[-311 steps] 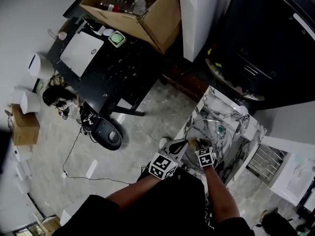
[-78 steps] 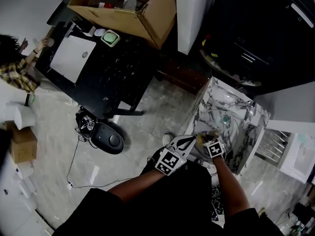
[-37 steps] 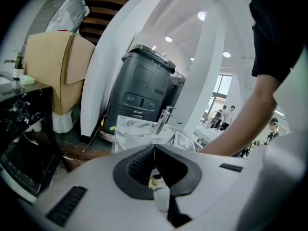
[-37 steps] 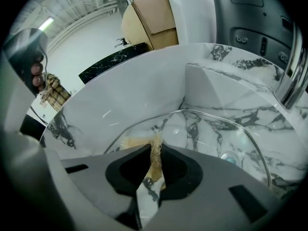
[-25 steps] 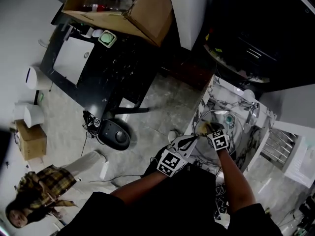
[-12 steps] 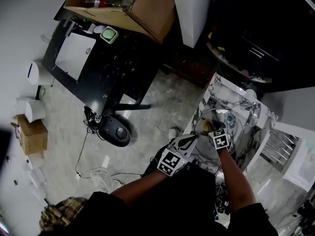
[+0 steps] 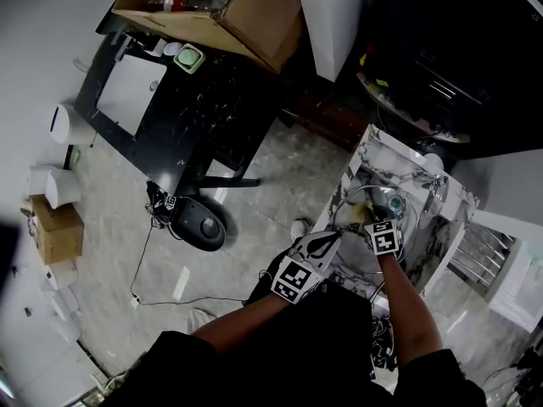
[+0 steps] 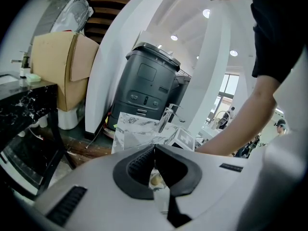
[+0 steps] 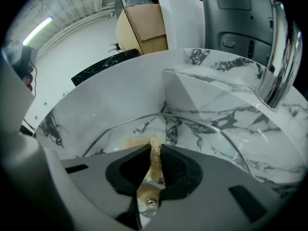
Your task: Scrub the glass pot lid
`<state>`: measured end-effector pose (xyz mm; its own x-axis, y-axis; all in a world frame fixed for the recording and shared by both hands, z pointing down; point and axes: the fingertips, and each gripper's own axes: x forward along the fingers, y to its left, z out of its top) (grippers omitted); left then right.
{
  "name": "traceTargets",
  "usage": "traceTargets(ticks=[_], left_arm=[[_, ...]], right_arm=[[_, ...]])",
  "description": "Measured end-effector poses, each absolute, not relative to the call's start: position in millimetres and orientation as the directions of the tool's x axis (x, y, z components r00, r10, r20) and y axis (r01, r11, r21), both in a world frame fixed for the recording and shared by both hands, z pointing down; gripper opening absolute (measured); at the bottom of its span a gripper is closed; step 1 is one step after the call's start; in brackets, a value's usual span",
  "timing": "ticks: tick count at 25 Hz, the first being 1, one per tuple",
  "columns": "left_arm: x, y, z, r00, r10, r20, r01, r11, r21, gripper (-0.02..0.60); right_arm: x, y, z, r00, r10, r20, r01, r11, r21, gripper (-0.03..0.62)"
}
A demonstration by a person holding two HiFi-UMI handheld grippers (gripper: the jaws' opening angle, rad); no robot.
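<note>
With the left gripper (image 7: pixel 336 235) clenching its fingers at the sink's (image 7: pixel 366 147) near edge, seemingly on nothing, the glass pot lid (image 9: pixel 207 143) lying inside the sink is risking sliding under the right gripper (image 9: pixel 153 150), whose fingers are pinching a thin scrub pad (image 9: pixel 154 159) that could be slipping free.

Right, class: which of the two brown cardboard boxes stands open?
The large brown cardboard box by the black marbled table: its flaps are up, with items showing inside. The small brown cardboard box on the floor looks closed.
</note>
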<state>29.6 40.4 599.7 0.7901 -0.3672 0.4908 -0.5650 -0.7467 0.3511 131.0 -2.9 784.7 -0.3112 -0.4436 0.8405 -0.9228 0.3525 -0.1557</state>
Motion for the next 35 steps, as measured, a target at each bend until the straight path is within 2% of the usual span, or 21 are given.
traceTargets(ticks=[7,35], left_arm=[[38.1,43.0,595.6,0.79,-0.369,0.49,-0.565,-0.749,0.348,0.017],[50.8,69.6,593.7,0.804,-0.356,0.476,-0.546,-0.758,0.357,0.017]], right_arm=[[153.1,-0.2,785.6,-0.259,-0.466,0.846,-0.93,0.357,-0.088,0.061],[224.3,30.5,789.1,-0.126,-0.484,0.866,-0.975,0.221,-0.019,0.061]])
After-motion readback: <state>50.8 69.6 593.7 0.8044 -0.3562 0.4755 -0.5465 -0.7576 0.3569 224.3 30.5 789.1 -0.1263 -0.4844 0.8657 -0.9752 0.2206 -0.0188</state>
